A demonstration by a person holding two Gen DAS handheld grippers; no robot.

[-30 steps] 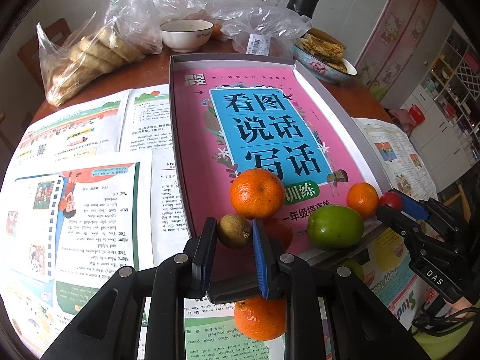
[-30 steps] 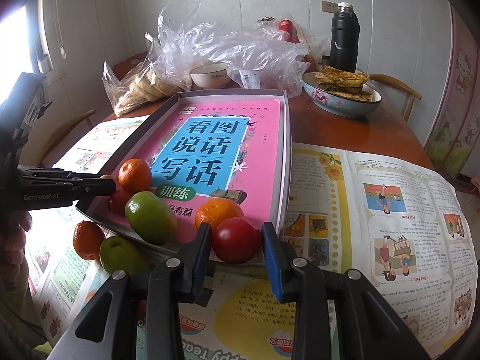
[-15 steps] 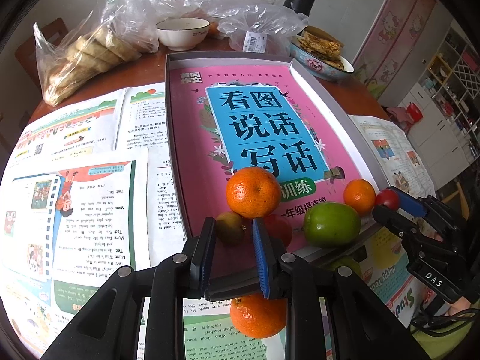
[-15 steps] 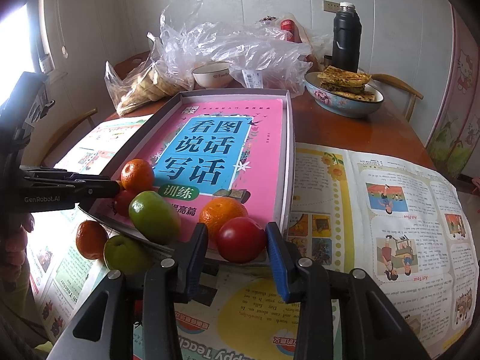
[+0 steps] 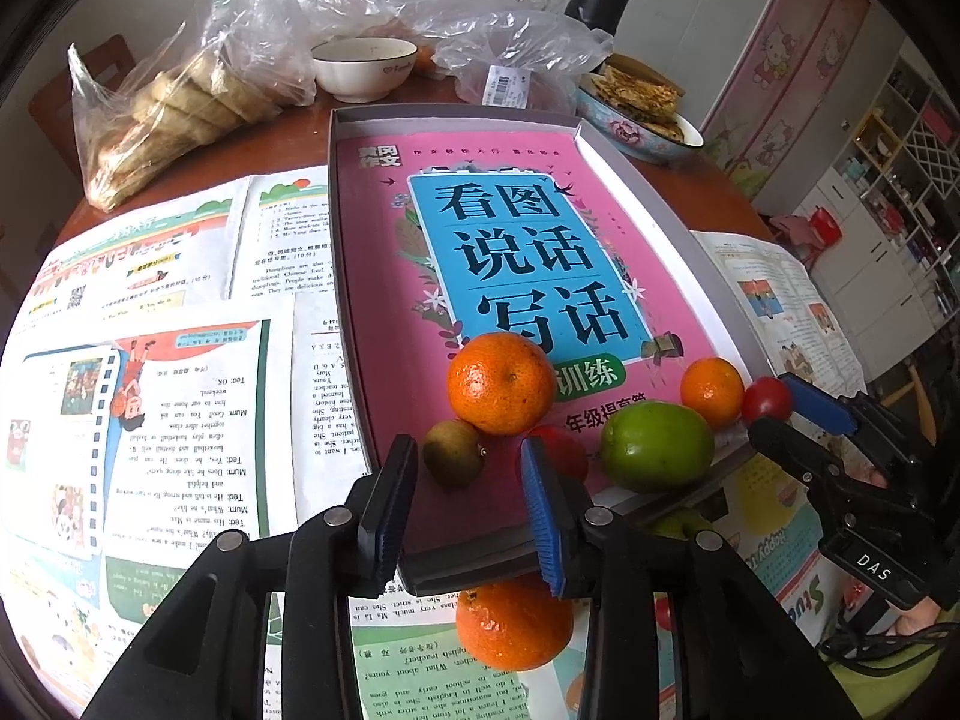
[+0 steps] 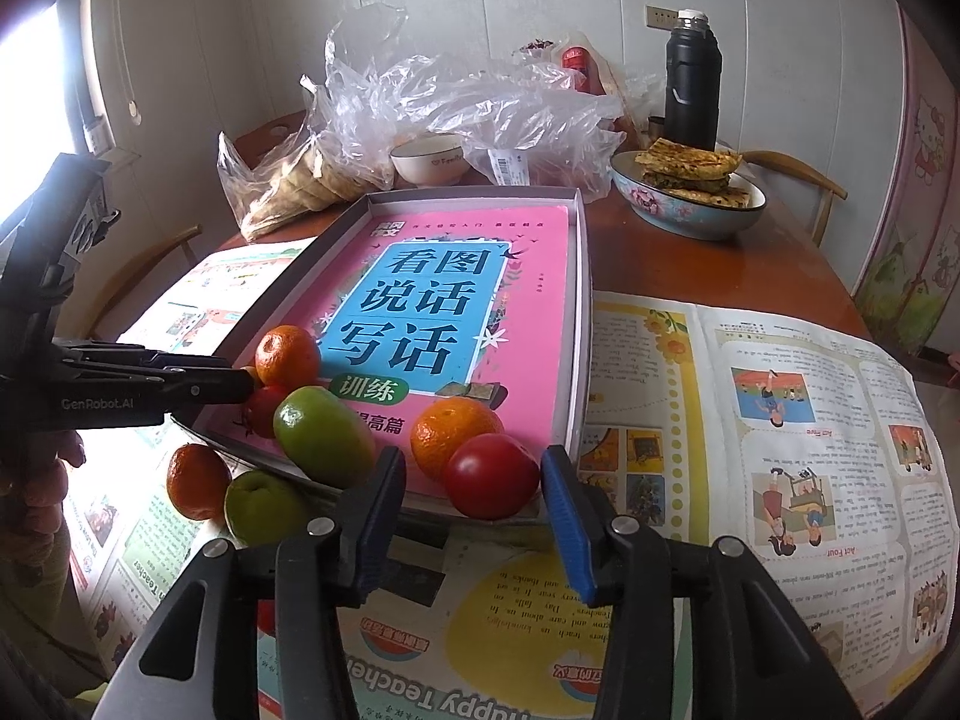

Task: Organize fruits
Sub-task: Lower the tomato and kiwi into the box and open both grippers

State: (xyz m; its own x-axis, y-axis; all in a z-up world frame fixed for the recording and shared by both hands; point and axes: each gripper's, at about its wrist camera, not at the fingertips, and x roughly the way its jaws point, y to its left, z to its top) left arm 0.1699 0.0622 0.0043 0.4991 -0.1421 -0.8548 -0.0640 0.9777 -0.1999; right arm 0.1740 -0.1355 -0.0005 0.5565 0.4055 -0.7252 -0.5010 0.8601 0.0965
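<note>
Left claw [image 5: 468, 504] spread, just been opening — small brownish-green round fruit [image 5: 453, 452] loose between pads, lower centre, inside grey shallow box lid [image 5: 660, 192]. Right claw [image 6: 474, 510] likewise opening, spread around glossy red tomato [image 6: 491, 476], untouched, at lid's near edge.

Three oranges: one large [image 5: 501, 383] and one small [image 5: 711, 391] in the tray [image 5: 690, 228], one [image 5: 513, 624] outside. Two green fruits [image 6: 322, 435] [image 6: 264, 507]. Two red fruits [image 6: 491, 475] [image 6: 266, 411]. One brownish fruit [image 5: 453, 452]. Two bowls [image 5: 364, 68] [image 6: 690, 210]. One flask [image 6: 691, 84].
</note>
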